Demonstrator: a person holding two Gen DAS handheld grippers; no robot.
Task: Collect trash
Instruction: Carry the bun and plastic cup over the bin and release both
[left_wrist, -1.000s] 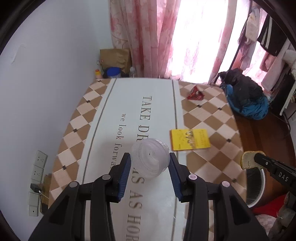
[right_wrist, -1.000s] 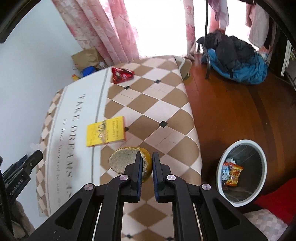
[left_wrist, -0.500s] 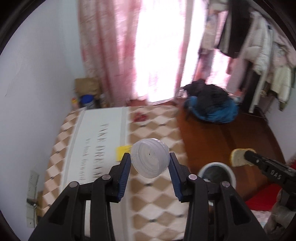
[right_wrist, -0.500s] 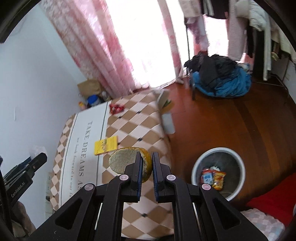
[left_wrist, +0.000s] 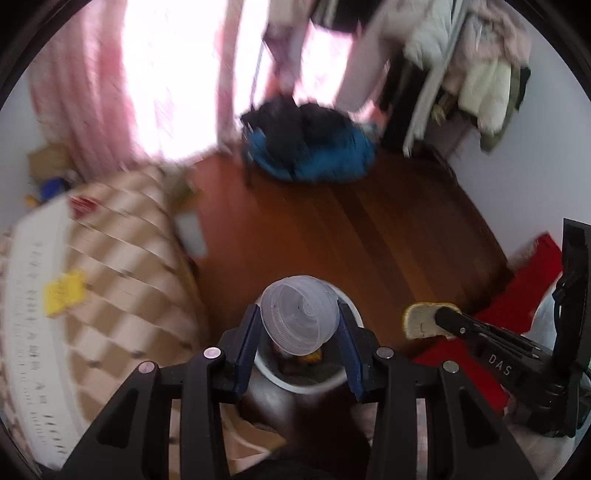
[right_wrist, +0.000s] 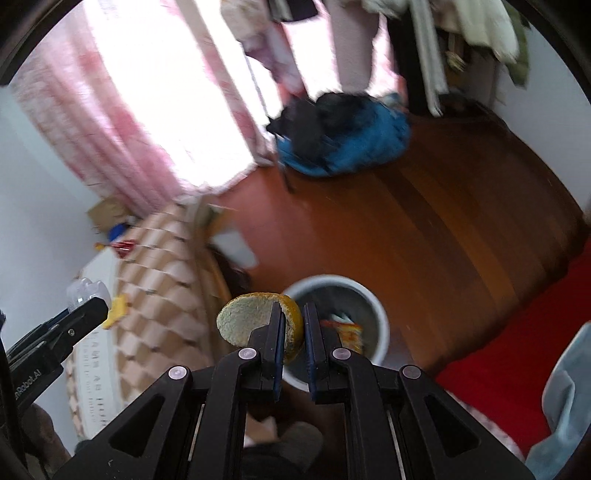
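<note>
My left gripper (left_wrist: 299, 325) is shut on a clear plastic cup (left_wrist: 299, 314), seen bottom first, and holds it in the air above the white trash bin (left_wrist: 306, 384) on the floor. My right gripper (right_wrist: 293, 325) is shut on a piece of orange peel (right_wrist: 251, 321) and holds it just left of the trash bin (right_wrist: 376, 317), which has snack wrappers (right_wrist: 345, 330) inside. The right gripper and peel (left_wrist: 423, 321) show at the right of the left wrist view. The left gripper and cup (right_wrist: 86, 291) show at the left of the right wrist view.
A table with a checkered cloth (left_wrist: 122, 280) stands at the left with a yellow booklet (left_wrist: 64, 293) and a red wrapper (left_wrist: 83, 205) on it. A blue and black clothes pile (left_wrist: 310, 147) lies on the wood floor (left_wrist: 369, 236). A red mat (right_wrist: 517, 354) is at the right.
Both grippers have swung right, away from the table, with the cup and the peel still held. The trash bin now lies right under the fingertips.
</note>
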